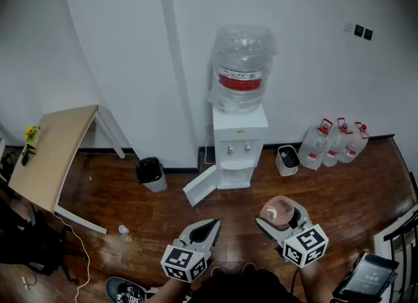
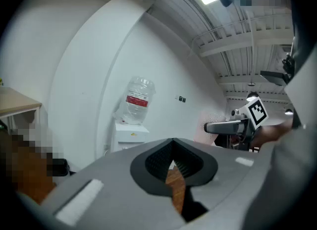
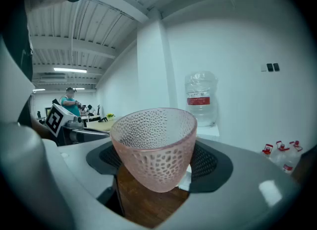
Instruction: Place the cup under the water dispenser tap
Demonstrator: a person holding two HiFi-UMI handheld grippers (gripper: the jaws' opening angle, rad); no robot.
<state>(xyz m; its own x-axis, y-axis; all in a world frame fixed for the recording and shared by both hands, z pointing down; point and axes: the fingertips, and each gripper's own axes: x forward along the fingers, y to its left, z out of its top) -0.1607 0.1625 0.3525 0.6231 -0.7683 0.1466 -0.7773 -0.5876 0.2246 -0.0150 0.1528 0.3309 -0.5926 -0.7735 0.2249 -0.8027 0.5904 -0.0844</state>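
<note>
A pink dimpled glass cup (image 1: 277, 211) sits upright between the jaws of my right gripper (image 1: 282, 222), which is shut on its sides. In the right gripper view the cup (image 3: 154, 147) fills the middle, with the black pads (image 3: 208, 162) against it. The white water dispenser (image 1: 240, 155) stands ahead against the wall, with a big bottle (image 1: 240, 66) on top and two taps (image 1: 238, 147) over an alcove. It is still well away from the cup. My left gripper (image 1: 204, 230) is shut and holds nothing; its view shows the dispenser (image 2: 130, 132) far off.
The dispenser's lower cabinet door (image 1: 199, 186) hangs open to the left. A black bin (image 1: 151, 172) stands left of it, and a white bin (image 1: 287, 159) and several water jugs (image 1: 333, 142) to its right. A wooden table (image 1: 52, 155) is at far left, a tablet (image 1: 369, 275) at bottom right.
</note>
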